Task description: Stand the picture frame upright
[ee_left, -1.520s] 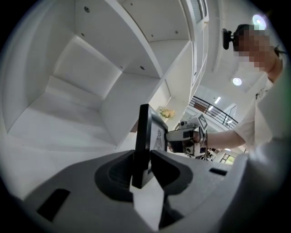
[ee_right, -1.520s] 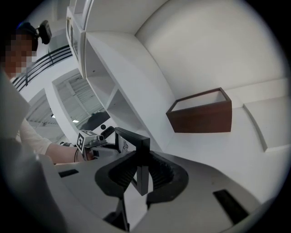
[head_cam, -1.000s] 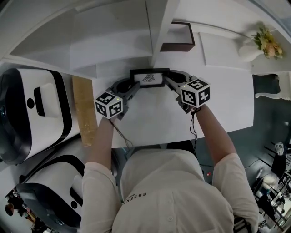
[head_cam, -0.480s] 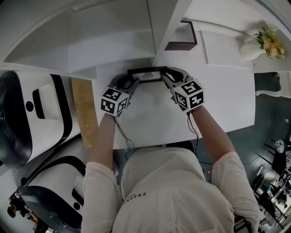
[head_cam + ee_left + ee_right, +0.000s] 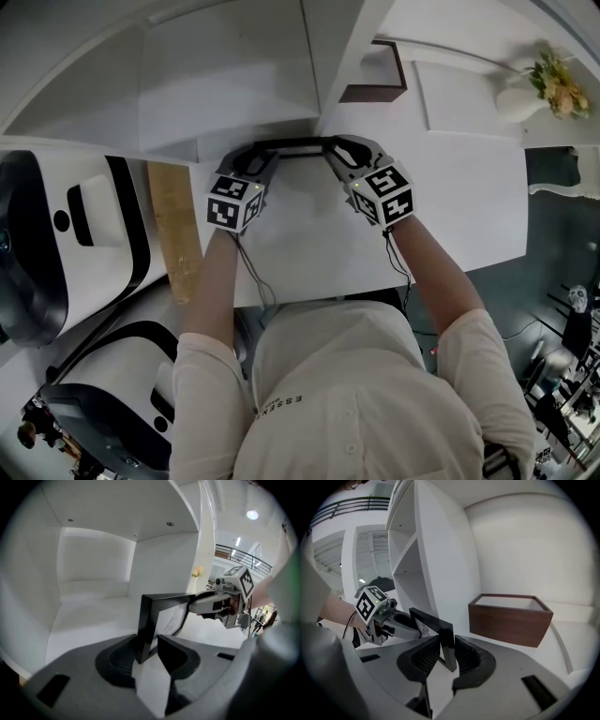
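Nearest the head camera we see the person's shirt (image 5: 347, 394) and both forearms reaching forward over the white table (image 5: 309, 248). To the left of the table lies a tan board (image 5: 173, 230), with a white-and-black machine (image 5: 56, 234) beyond it. Further out, the left gripper (image 5: 150, 646) and the right gripper (image 5: 446, 653) face each other across the far edge of the table, each with its marker cube toward the person. Between them is the frame (image 5: 295, 143), a black frame that stands upright; from above we see only its top edge as a thin dark bar, and the gripper views show its printed face turned toward the person. The left gripper takes the frame's left upright near the lower corner, with that edge set between its two pads and both pads against it. The right gripper takes the right upright in the same way, the ribbed pads closed on either face of the edge. The jaws of both grippers have just been opening slightly, with the frame between them in each case. We cannot tell whether the frame's lower edge rests on the table. Directly behind the frame rises a white shelf (image 5: 234, 84), with an upright divider on its right side. To the right of that divider sits a brown box (image 5: 511, 618), open at the top. Furthest to the right, well apart from the frame, lies a white vase (image 5: 516, 105) with flowers
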`<state>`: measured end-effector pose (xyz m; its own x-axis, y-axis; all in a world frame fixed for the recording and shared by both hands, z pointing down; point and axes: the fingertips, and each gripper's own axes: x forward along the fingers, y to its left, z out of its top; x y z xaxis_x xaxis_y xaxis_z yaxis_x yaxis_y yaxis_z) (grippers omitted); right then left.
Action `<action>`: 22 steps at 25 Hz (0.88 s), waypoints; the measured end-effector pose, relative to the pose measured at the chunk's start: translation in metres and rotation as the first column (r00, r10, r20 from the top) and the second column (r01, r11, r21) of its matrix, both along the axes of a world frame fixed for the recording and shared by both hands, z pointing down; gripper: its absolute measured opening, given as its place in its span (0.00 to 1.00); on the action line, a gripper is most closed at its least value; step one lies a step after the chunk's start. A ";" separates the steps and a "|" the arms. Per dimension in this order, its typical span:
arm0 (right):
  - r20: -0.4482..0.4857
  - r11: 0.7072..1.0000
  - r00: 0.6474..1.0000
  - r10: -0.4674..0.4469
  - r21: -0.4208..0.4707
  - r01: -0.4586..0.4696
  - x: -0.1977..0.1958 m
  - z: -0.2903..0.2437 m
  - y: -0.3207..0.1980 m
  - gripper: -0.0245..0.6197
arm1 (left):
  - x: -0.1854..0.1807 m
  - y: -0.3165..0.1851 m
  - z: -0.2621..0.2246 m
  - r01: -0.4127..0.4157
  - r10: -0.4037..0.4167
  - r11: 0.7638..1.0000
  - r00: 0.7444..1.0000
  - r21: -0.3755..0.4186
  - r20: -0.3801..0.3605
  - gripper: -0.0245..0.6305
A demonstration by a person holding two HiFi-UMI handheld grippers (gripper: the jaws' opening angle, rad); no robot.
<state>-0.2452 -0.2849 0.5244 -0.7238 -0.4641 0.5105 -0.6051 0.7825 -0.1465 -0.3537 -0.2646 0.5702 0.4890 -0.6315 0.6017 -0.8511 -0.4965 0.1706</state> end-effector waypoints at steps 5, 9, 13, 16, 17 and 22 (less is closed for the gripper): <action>0.002 1.000 1.000 0.004 0.000 -0.004 -0.002 0.002 -0.002 0.21 | -0.003 0.000 0.001 0.012 -0.011 1.000 1.000 -0.006 0.012 0.22; -0.016 1.000 1.000 -0.006 0.014 0.006 -0.003 0.002 -0.003 0.21 | -0.003 -0.002 0.001 0.025 -0.025 1.000 0.999 -0.009 0.021 0.22; -0.006 1.000 1.000 0.023 -0.017 -0.023 0.000 0.004 -0.004 0.27 | -0.003 -0.001 0.001 0.031 -0.030 0.999 0.998 -0.008 0.063 0.22; 0.003 0.998 0.999 0.045 -0.048 -0.045 0.002 0.006 -0.006 0.29 | -0.004 0.001 0.002 0.032 -0.031 0.999 0.998 -0.016 0.049 0.23; 0.000 0.998 0.999 0.049 -0.051 -0.049 0.002 0.006 -0.006 0.30 | -0.004 0.001 0.002 0.032 -0.031 0.999 0.998 -0.019 0.046 0.24; -0.021 0.997 0.999 0.047 -0.054 -0.048 0.002 0.009 -0.002 0.31 | -0.005 0.003 -0.003 0.059 -0.059 0.998 0.998 -0.010 0.011 0.42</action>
<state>-0.2430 -0.2865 0.5330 -0.6911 -0.4684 0.5504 -0.6444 0.7441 -0.1759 -0.3582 -0.2619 0.5672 0.4444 -0.6527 0.6136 -0.8807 -0.4436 0.1659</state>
